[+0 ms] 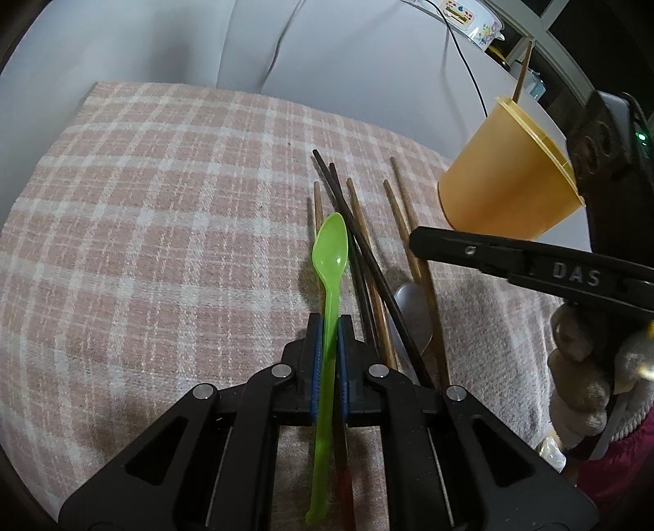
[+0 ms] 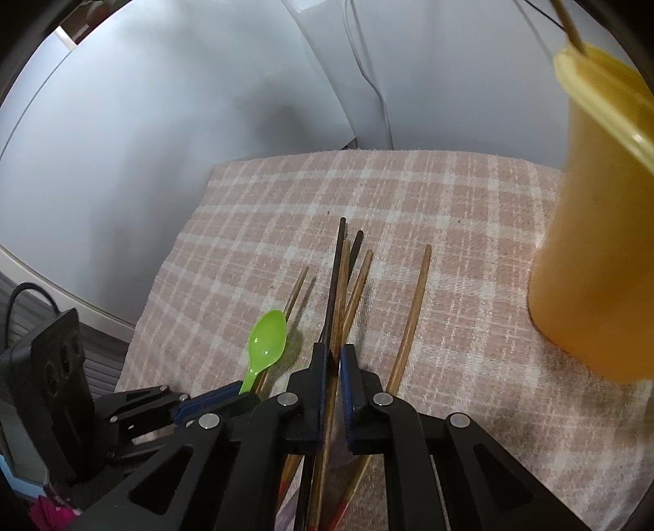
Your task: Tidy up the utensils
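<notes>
A green plastic spoon (image 1: 330,261) lies bowl-forward on the pink checked cloth (image 1: 163,228); my left gripper (image 1: 330,326) is shut on its handle. Beside it lie several wooden and dark chopsticks (image 1: 368,253) over a clear spoon (image 1: 413,310). My right gripper (image 2: 334,355) hangs over the chopsticks (image 2: 343,277) with its jaws narrowly apart around a dark and a wooden one; whether it grips them is unclear. It shows from the side in the left wrist view (image 1: 417,241). The spoon (image 2: 267,339) and left gripper (image 2: 212,402) show at left. An orange cup (image 1: 507,179) holds one chopstick.
The orange cup (image 2: 592,228) stands at the cloth's right edge. A white wall and cables (image 1: 466,61) lie behind the cloth. A floral pot (image 1: 470,20) sits at the far right. The cloth's left half (image 2: 253,228) carries nothing.
</notes>
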